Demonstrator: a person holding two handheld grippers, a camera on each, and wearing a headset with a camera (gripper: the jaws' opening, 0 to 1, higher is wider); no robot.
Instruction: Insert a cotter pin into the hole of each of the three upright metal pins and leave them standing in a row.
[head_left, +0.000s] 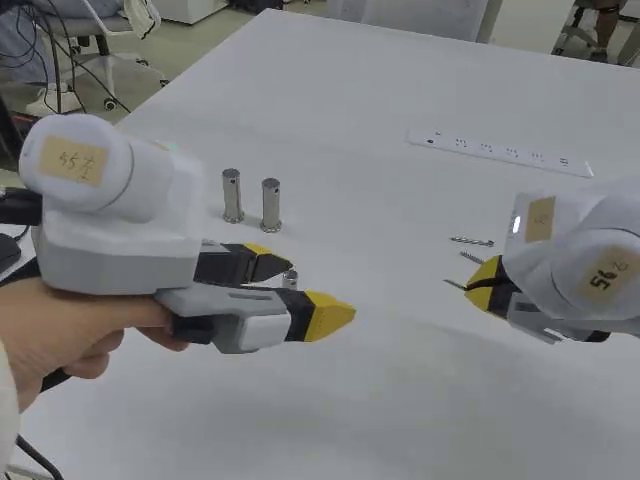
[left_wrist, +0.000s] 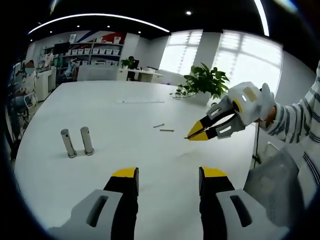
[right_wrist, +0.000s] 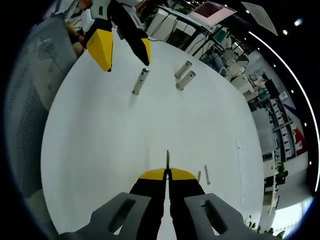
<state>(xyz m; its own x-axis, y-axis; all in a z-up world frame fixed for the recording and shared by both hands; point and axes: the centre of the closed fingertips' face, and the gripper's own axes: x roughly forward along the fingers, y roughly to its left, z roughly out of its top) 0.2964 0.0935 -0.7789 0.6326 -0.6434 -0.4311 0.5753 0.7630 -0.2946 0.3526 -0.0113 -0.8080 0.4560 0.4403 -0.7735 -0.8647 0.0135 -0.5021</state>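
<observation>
The left gripper (head_left: 318, 290) hangs with jaws spread, one metal pin (head_left: 290, 278) just by its tips and two other metal pins (head_left: 271, 205) ahead-left. The right gripper (head_left: 482, 286) clenches a cotter pin (right_wrist: 167, 159).

Two silver metal pins (head_left: 232, 195) stand upright, side by side, on the white table (head_left: 400, 90). A third metal pin (head_left: 290, 279) stands nearer, apart from the pair and partly hidden. Two thin cotter pins (head_left: 472, 241) lie flat off to the right, and a third cotter pin (right_wrist: 168, 159) pokes out of the right gripper (right_wrist: 167, 174), pinched at its tips.
</observation>
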